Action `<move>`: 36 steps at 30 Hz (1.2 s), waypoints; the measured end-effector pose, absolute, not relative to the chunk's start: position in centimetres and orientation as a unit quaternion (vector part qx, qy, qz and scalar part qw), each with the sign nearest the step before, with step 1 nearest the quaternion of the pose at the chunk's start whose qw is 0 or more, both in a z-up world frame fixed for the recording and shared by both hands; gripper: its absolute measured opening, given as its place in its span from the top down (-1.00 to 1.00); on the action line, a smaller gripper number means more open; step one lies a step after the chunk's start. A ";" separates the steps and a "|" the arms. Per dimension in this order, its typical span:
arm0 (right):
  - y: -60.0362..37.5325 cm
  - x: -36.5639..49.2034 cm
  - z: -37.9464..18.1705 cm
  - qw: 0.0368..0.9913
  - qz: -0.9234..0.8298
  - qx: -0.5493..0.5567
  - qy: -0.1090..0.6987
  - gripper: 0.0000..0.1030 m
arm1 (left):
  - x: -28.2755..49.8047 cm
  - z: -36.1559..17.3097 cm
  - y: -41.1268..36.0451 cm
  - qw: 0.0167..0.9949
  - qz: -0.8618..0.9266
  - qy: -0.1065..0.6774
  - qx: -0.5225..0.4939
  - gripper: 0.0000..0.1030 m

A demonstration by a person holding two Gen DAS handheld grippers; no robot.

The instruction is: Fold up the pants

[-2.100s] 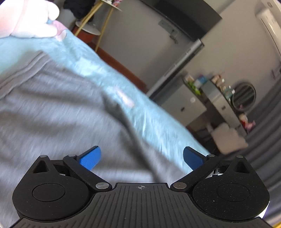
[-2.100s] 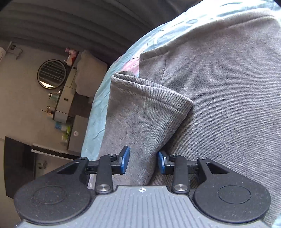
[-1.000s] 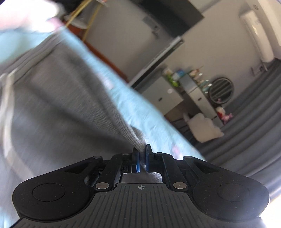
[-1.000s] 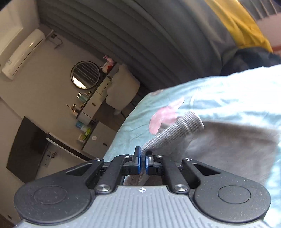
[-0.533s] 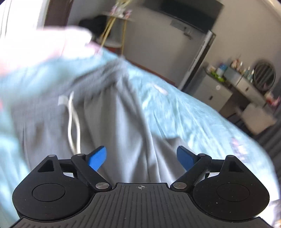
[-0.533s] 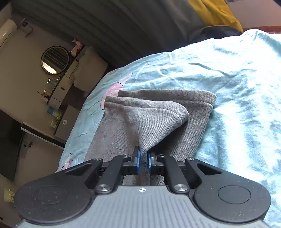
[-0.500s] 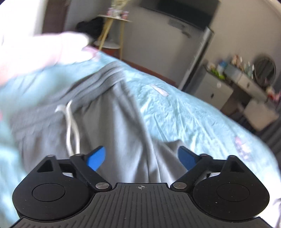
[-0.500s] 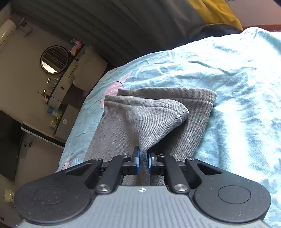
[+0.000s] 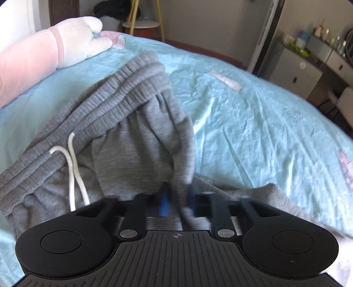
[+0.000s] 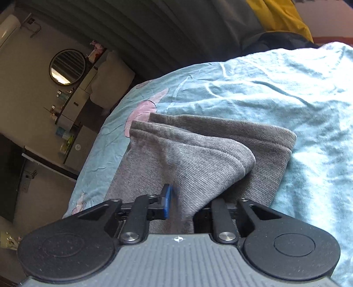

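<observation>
Grey sweatpants lie on a light blue bedsheet. Their ribbed waistband and white drawstring show in the left wrist view. My left gripper has its blue pads close together around a raised fold of the pants near the hip, blurred by motion. In the right wrist view the two leg cuffs lie stacked on the sheet. My right gripper is partly open with the leg fabric between its fingers; its right pad is hidden by cloth.
A pink and white plush toy lies at the far left of the bed. A dresser with bottles and a round mirror stand past the bed edge. Grey curtains and a yellow garment lie beyond the cuffs.
My left gripper, wide open half a second ago, has closed onto a fold of the pants near the waistband. My right gripper has opened from its tight pinch on the leg fabric.
</observation>
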State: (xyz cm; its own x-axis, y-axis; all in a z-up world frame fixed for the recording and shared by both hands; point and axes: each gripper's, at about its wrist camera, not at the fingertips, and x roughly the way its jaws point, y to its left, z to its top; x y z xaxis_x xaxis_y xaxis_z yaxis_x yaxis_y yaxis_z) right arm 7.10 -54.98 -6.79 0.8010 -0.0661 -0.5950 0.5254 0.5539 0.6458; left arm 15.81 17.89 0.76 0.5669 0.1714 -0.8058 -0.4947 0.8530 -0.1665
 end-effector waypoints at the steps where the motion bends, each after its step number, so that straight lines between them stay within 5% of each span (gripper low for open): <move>1: -55.0 7.2 -6.1 0.850 -0.176 0.424 0.258 0.89 | 15.0 1.3 18.5 0.868 0.186 0.409 -0.212 0.76; 7: -54.9 5.1 -1.0 0.898 -0.180 0.366 0.164 0.90 | 4.4 3.9 23.8 0.882 0.145 0.262 -0.364 0.77; 13: -55.7 4.9 -5.4 0.869 -0.213 0.369 0.251 0.88 | -2.5 -1.2 27.9 0.819 0.215 0.322 -0.424 0.59; 15: -55.9 4.6 -6.9 0.850 -0.204 0.405 0.267 0.79 | -3.5 -2.1 28.9 0.804 0.223 0.321 -0.448 0.41; 17: -55.7 4.3 -7.5 0.841 -0.192 0.428 0.269 0.73 | -4.0 -2.2 29.4 0.797 0.233 0.309 -0.464 -0.25; 23: -55.3 4.9 -8.0 0.822 -0.168 0.474 0.266 0.53 | -2.7 -2.2 29.0 0.794 0.233 0.314 -0.465 -0.64; 33: -54.7 3.9 -8.8 0.806 -0.122 0.503 0.286 0.53 | -0.7 -3.7 27.4 0.780 0.167 0.349 -0.492 -0.60; 36: -54.1 3.8 -9.0 0.804 -0.106 0.507 0.292 0.53 | -0.1 -4.0 26.6 0.775 0.151 0.366 -0.493 -0.27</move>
State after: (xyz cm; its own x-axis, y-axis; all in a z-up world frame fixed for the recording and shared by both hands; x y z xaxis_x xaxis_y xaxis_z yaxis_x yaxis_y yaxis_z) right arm 3.77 -54.10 -9.01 0.8072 0.1261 -0.5766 0.4657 0.4641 0.7534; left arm -0.10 26.63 -3.98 0.6869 -0.1263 -0.7157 -0.5950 0.4678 -0.6535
